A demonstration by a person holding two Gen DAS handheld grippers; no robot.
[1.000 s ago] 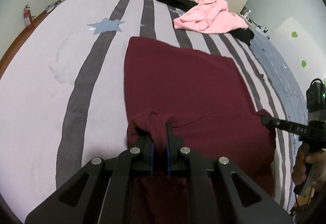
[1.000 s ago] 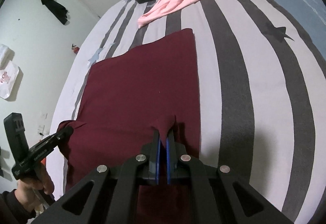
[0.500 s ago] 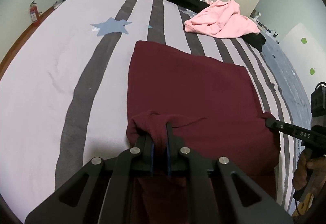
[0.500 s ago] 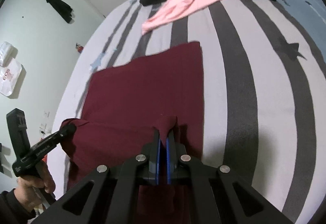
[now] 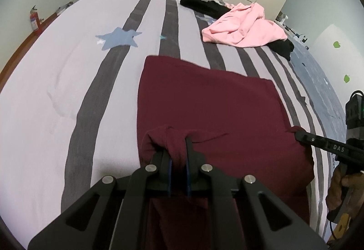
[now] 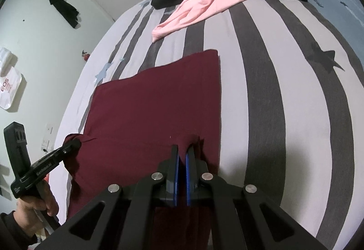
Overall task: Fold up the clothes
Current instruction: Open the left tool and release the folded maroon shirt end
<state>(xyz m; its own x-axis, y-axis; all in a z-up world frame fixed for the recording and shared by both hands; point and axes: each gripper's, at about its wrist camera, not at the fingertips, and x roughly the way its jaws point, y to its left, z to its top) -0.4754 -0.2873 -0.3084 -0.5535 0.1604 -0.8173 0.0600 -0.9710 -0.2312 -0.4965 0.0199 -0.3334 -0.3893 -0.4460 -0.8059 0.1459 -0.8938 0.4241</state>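
Garment: dark maroon knit cloth (image 5: 204,104), spread flat on the grey-and-white striped bed (image 5: 68,91), ahead of both tools; near edge lifted.
Left hand-held gripper (image 5: 178,154): pressed together, pinching the near left corner of the maroon cloth.
Right hand-held gripper (image 6: 182,154): pressed together, pinching the near right corner.
Step in hand, judged: carrying the near edge forward for a fold.
Technique: keep both corners level and evenly spaced; hold cloth taut between them; align with the far edge before release.
Pose: both tools angled steeply downward, side by side, each gripped from below by a hand (image 6: 34,206).
Beyond: crumpled pink garment (image 5: 243,27), well apart.
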